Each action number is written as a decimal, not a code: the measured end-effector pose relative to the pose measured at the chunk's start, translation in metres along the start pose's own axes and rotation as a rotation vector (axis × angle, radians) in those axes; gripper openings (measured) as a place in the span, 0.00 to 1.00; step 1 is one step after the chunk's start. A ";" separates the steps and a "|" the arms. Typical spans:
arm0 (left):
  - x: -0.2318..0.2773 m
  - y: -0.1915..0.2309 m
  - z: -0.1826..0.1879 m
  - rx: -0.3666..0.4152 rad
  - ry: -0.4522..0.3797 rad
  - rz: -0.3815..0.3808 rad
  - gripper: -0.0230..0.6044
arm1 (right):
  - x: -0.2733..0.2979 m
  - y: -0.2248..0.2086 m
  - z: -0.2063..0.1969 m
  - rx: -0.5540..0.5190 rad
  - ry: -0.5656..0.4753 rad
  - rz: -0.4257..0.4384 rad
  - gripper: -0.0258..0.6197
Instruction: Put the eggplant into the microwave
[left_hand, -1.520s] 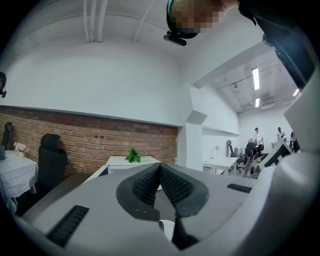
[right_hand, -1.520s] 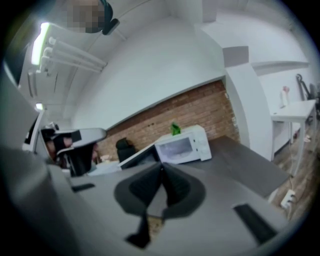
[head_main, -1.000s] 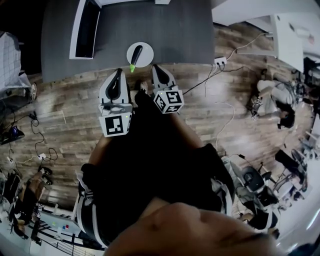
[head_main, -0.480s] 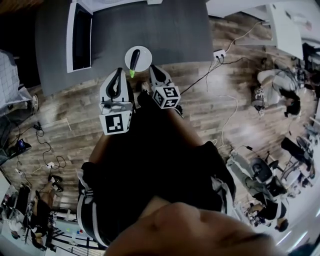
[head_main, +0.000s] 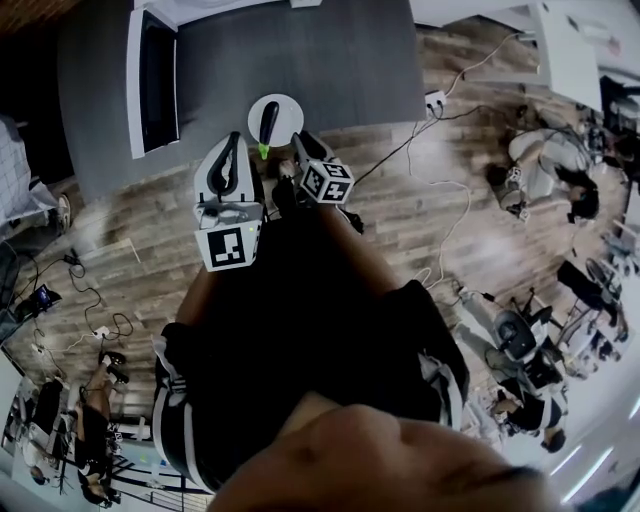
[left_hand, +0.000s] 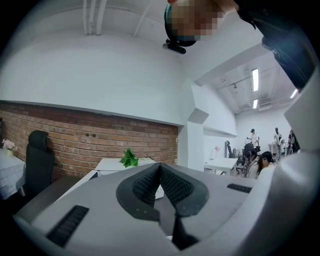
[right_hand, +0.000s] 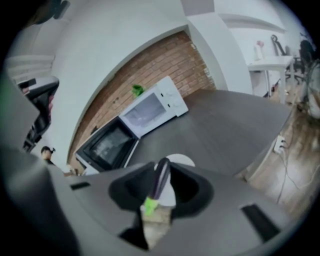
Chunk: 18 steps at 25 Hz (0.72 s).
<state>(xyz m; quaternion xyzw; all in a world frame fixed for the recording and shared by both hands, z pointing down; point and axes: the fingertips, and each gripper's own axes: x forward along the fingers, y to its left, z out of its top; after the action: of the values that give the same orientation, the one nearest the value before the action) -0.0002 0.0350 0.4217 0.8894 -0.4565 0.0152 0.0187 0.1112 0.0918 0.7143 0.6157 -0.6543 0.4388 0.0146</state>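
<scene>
A dark purple eggplant (head_main: 268, 120) with a bright green stem (head_main: 264, 150) lies on a white plate (head_main: 285, 105) near the front edge of the grey table (head_main: 330, 60). The white microwave (right_hand: 150, 110) stands at the back left with its door (head_main: 150, 75) swung open. My right gripper (head_main: 298, 142) hangs just before the plate, tilted down. Its jaws have just been opening, and the eggplant (right_hand: 161, 181) shows in the gap between them (right_hand: 162, 170) without being pressed. My left gripper (head_main: 232, 142) is held level to the left of the plate, its pads (left_hand: 145, 182) meeting on nothing.
A power strip (head_main: 435, 100) and cables (head_main: 450, 215) lie on the wooden floor right of the table. People and office chairs (head_main: 520, 340) are at the far right. A small green plant (left_hand: 129, 158) tops the microwave before a brick wall (left_hand: 85, 145).
Both grippers have come closer to the plate. My right gripper has sunk and its jaws have parted. My left gripper has slid forward a little, still shut.
</scene>
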 end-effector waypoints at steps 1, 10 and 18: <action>0.001 0.001 0.000 -0.007 -0.001 -0.002 0.09 | 0.003 -0.004 -0.005 0.022 0.012 -0.010 0.22; 0.007 0.006 -0.009 -0.038 0.024 -0.012 0.09 | 0.031 -0.039 -0.051 0.232 0.123 -0.102 0.26; 0.012 -0.001 -0.013 -0.041 0.025 -0.014 0.09 | 0.044 -0.059 -0.079 0.398 0.191 -0.113 0.29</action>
<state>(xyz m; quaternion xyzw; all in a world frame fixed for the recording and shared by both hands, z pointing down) 0.0075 0.0263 0.4348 0.8917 -0.4503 0.0171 0.0428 0.1079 0.1127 0.8204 0.5979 -0.5150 0.6140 -0.0209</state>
